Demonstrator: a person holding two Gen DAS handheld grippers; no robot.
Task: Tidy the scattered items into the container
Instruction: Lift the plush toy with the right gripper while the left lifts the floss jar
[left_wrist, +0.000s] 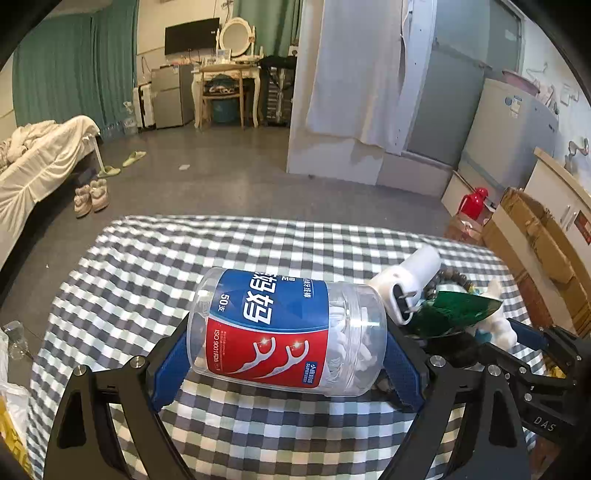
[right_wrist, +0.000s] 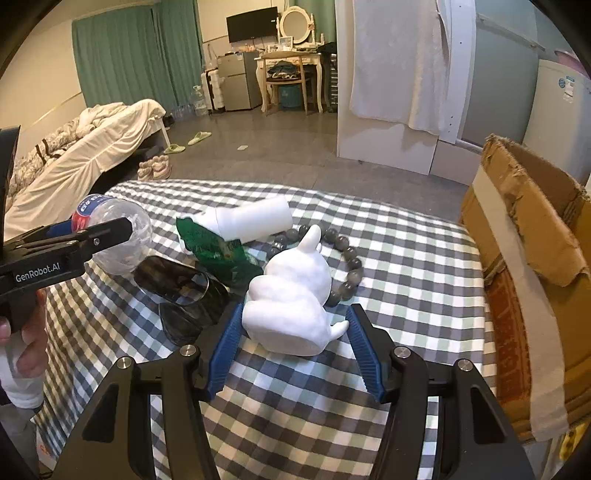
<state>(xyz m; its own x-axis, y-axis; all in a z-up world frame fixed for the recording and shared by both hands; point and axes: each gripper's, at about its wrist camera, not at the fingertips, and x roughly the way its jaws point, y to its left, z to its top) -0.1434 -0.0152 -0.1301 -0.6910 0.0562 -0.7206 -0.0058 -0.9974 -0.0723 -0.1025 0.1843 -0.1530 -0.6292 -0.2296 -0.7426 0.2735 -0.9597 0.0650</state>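
A clear floss-pick jar (left_wrist: 284, 328) with a blue and red label lies on its side between the blue pads of my left gripper (left_wrist: 288, 343), which press on both its ends. My right gripper (right_wrist: 295, 314) is shut on a white animal figurine (right_wrist: 291, 295), one pad against each flank. Behind them on the checked cloth (right_wrist: 406, 266) lie a white plug adapter (right_wrist: 251, 221), a green packet (right_wrist: 218, 251), dark sunglasses (right_wrist: 177, 284) and a grey bead bracelet (right_wrist: 349, 254). An open cardboard box (right_wrist: 524, 258) stands at the table's right edge.
A person's hand (right_wrist: 26, 332) holds the left gripper's handle at the left of the right wrist view. Beyond the table are grey floor, a bed (left_wrist: 44, 158) on the left and a white partition wall (left_wrist: 332, 110). A red flask (left_wrist: 474, 201) stands on the floor.
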